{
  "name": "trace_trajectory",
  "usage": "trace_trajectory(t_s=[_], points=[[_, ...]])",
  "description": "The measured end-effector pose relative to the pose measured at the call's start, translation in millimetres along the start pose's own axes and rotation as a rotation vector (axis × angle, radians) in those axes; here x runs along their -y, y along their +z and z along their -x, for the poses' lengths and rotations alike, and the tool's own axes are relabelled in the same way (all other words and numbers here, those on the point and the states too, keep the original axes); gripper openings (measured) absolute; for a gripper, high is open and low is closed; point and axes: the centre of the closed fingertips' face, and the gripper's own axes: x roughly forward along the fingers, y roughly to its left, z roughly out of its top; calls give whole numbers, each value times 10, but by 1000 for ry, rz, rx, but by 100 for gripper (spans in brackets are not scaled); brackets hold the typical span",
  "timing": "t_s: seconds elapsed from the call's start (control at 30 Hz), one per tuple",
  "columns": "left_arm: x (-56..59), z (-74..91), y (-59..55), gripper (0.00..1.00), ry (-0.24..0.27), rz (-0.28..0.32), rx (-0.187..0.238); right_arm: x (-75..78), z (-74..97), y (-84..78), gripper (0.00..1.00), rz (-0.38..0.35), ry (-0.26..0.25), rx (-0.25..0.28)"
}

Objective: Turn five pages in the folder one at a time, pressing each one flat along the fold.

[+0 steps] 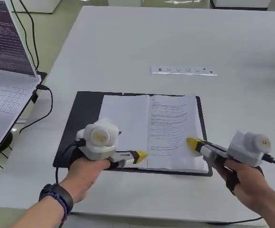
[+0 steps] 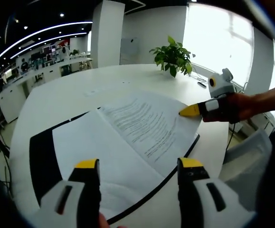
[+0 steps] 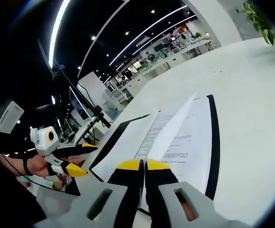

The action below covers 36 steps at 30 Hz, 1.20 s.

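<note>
head view: right claw pinches a page; left claw spread.

The head view is bright and even, with the white tabletop nearly washed out toward the top of the frame and only soft, faint shadows. In the left gripper view, daylight from the window at upper right burns to white, and straight lines bow toward the edges. The right gripper view is dimmer, lit by ceiling strips at upper left, with its own fingers blurred at the bottom.
</note>
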Motion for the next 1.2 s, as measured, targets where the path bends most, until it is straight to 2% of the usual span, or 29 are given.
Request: trace_trajectory(t_s=[0.27, 0.5, 0.8, 1.2], points=[[-194, 248, -87, 66, 39, 1, 11, -152, -89, 79, 0, 15, 22, 16], [-319, 411, -139, 66, 68, 14, 21, -285, -200, 97, 0, 26, 43, 19], [-399, 578, -151, 66, 96, 41, 48, -535, -365, 154, 0, 50, 79, 14], [-500, 754, -214, 67, 121, 54, 65, -732, -560, 130, 0, 61, 115, -3]])
